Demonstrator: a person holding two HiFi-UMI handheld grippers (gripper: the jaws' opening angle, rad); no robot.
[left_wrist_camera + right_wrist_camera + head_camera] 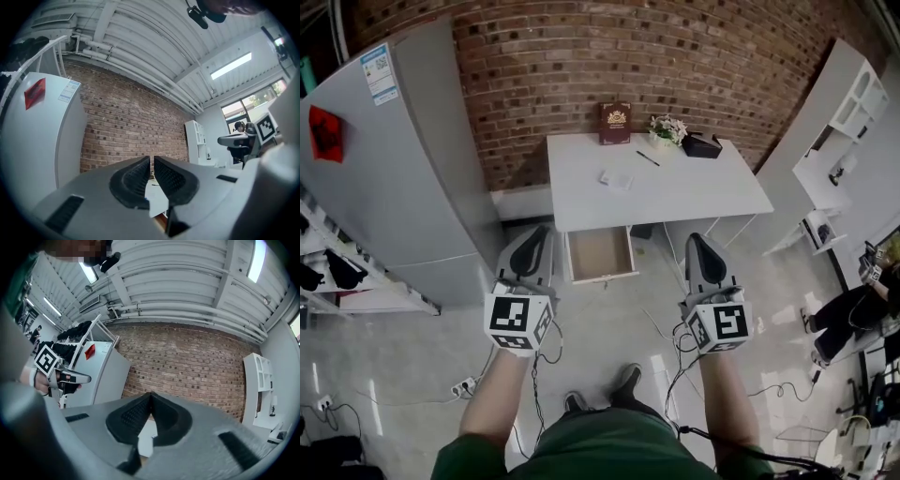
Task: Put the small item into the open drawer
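- Down at the person's waist, the left gripper (538,232) and the right gripper (699,240) are held side by side, both pointing ahead toward the white table (712,192).
- Seen along its own jaws, the left gripper (152,162) has them drawn in to a thin slit. Nothing sits between the ribbed pads, so it is closed and empty.
- The right gripper (149,396) has its tips pressed together and also holds nothing.
- Just past the grippers, under the table's front edge, the open drawer (600,253) is pulled out toward the person. Its wooden bottom is bare, and it lies between the lines the two grippers point along.
- Farther on, the small white item (616,178) lies flat on the table top, straight beyond the drawer and well apart from both grippers.
  - Its long side seems to run roughly along the table's front edge, though it is too small to be sure.
  - It sits about midway between the two grippers, so neither hand is clearly nearer.
- I judge the coming move turns on this: the item is ahead of and above the drawer. A gripper must reach forward over the drawer, open its jaws, and close across the item's short side.
- At the back by the brick wall are a pen (648,158) and a dark red book (615,123), both clear of that path.
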